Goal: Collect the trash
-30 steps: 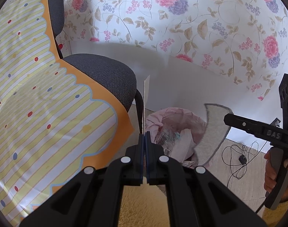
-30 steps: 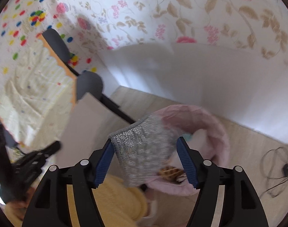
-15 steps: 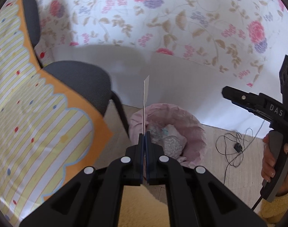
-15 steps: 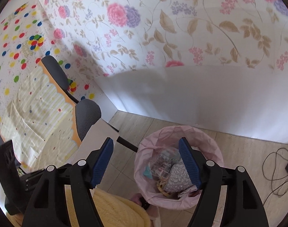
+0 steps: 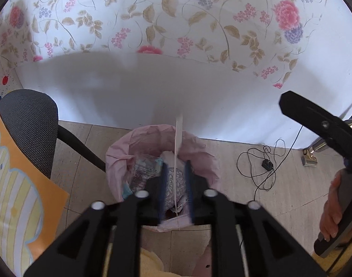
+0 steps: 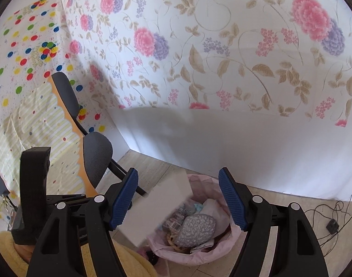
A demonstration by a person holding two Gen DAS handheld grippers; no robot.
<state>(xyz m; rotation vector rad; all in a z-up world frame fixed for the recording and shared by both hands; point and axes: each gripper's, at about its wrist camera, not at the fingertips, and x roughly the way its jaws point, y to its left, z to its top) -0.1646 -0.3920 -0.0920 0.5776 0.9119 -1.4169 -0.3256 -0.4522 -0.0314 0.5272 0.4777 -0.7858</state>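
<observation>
left gripper [image 5: 176,184] is right over the pink-lined trash bin [image 5: 120,161], fingers parted a bit. the white card [image 5: 178,138] sits edge-on between the blue pads, touching neither as far as i can see, so it looks let go. from the right wrist view the card [image 6: 162,205] is tilted over the bin's [image 6: 222,249] near-left rim. right gripper [image 6: 178,198] is spread wide with nothing in it, up above the bin. inside the bin there's a silvery bubble pouch [image 6: 196,228] on top of wrappers. grey chair [image 5: 30,127] beside the bin, black cable [image 5: 266,164] on the floor to the right.
</observation>
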